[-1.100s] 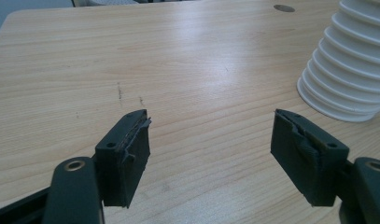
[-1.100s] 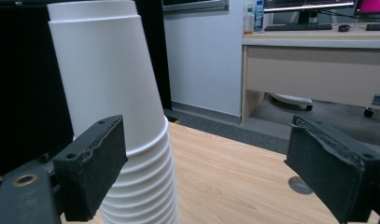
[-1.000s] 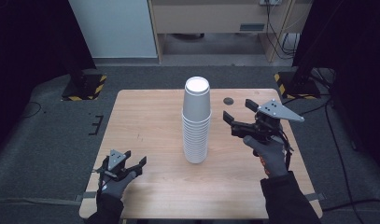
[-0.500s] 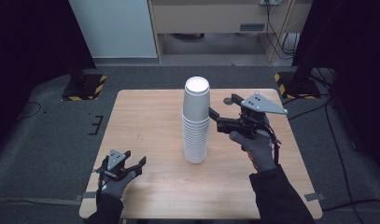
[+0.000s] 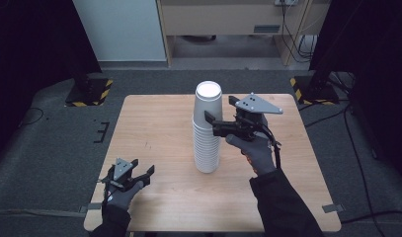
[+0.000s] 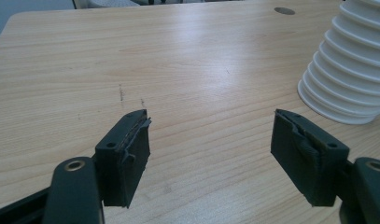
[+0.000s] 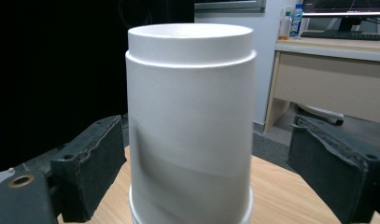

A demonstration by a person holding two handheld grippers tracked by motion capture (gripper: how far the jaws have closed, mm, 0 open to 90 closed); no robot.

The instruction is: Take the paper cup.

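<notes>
Now the right gripper (image 5: 219, 120) straddles the top cup (image 7: 190, 116) with jaws spread, while the left gripper (image 5: 134, 170) rests open, cups (image 6: 348, 70) to its right.

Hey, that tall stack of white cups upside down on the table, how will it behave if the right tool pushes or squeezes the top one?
The stack of white cups is tall and narrow, so a sideways push up high would probably tip it. The top cup looks thin-walled, likely light and easily dented. The right tool stands open around it, so a gentle squeeze seems wise.
</notes>
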